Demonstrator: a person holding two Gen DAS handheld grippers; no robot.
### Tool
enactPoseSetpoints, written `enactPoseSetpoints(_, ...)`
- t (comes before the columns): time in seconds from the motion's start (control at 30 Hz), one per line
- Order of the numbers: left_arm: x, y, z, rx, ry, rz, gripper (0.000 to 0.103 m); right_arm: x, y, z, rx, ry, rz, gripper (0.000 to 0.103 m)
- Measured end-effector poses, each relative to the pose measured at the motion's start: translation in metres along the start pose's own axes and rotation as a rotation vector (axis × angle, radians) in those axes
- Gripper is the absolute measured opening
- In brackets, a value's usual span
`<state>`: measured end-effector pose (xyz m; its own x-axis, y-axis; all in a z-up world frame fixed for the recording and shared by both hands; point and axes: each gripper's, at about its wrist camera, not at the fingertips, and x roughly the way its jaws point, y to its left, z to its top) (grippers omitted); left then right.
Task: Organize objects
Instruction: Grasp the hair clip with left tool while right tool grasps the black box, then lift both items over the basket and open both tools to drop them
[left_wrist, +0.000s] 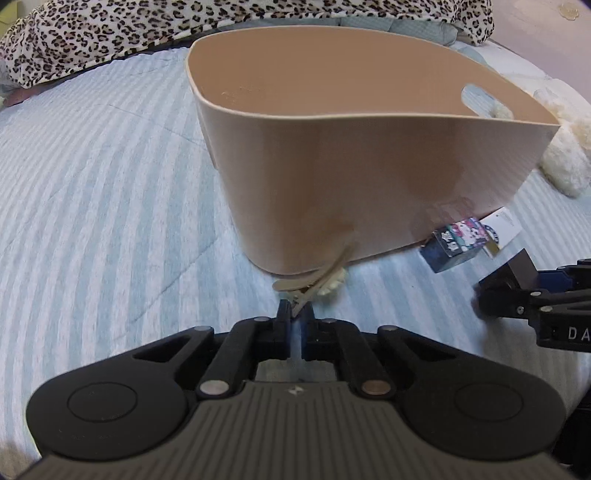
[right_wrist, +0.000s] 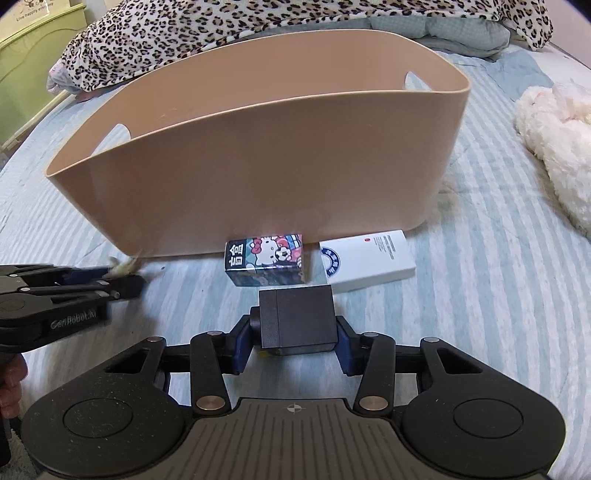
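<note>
Right gripper (right_wrist: 297, 341) clamped on a black box (right_wrist: 297, 321), blue pads pressed to both its sides, above a blue-and-white striped bedspread (right_wrist: 480, 295). Just beyond, a Hello Kitty box (right_wrist: 266, 264) touching the near wall of a tan basket (right_wrist: 258, 177), with a white power bank (right_wrist: 367, 260) lying just beside that box on the right. At left, left gripper (right_wrist: 122, 275) pinching a blurred pale hair clip (right_wrist: 123, 268) near the basket's base. Fluffy white plush (right_wrist: 554, 147) at far right; leopard-print blanket (right_wrist: 221, 29) behind the basket.

Bed (right_wrist: 498, 295): pale blue-and-white striped quilted cover, evenly lit. Leopard-print blanket (right_wrist: 221, 33) heaped along the far edge, grey-green pillow (right_wrist: 465, 31) beside it. Light green cabinet (right_wrist: 33, 55) at far left.
</note>
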<state>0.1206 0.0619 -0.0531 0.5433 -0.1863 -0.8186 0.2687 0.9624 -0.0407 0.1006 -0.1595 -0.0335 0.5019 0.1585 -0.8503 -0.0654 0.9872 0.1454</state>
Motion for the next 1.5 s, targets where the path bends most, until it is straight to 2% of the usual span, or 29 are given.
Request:
enactPoseSetpoints(0.47, -0.016, -0.008, -0.005, 0.036, -0.020, 0.010, 0.003, -0.027, -0.014, -0.005, 0.026, -0.051, 0.013, 0.042)
enactPoseSetpoints(0.7, -0.025, -0.015, -0.005, 0.042, -0.054, 0.019, 0.003, -0.039, -0.015, -0.004, 0.029, -0.078, 0.022, 0.042)
enactPoseSetpoints(0.87, -0.047, -0.014, -0.002, 0.042, -0.097, 0.010, 0.003, -0.051, -0.018, -0.001, 0.037, -0.103, 0.035, 0.042)
enactPoseSetpoints(1.17, -0.091, -0.021, 0.020, 0.049, -0.203, -0.010, 0.003, -0.085, -0.017, 0.018, 0.015, -0.199, 0.059, 0.042)
enactPoseSetpoints(1.33, -0.112, -0.026, 0.045, 0.058, -0.282, -0.008, 0.003, -0.100, -0.020, 0.042, 0.008, -0.268, 0.062, 0.042)
enactPoseSetpoints(1.5, -0.112, -0.031, 0.076, 0.056, -0.328, 0.017, 0.003, -0.104, -0.025, 0.069, 0.002, -0.322, 0.053, 0.042)
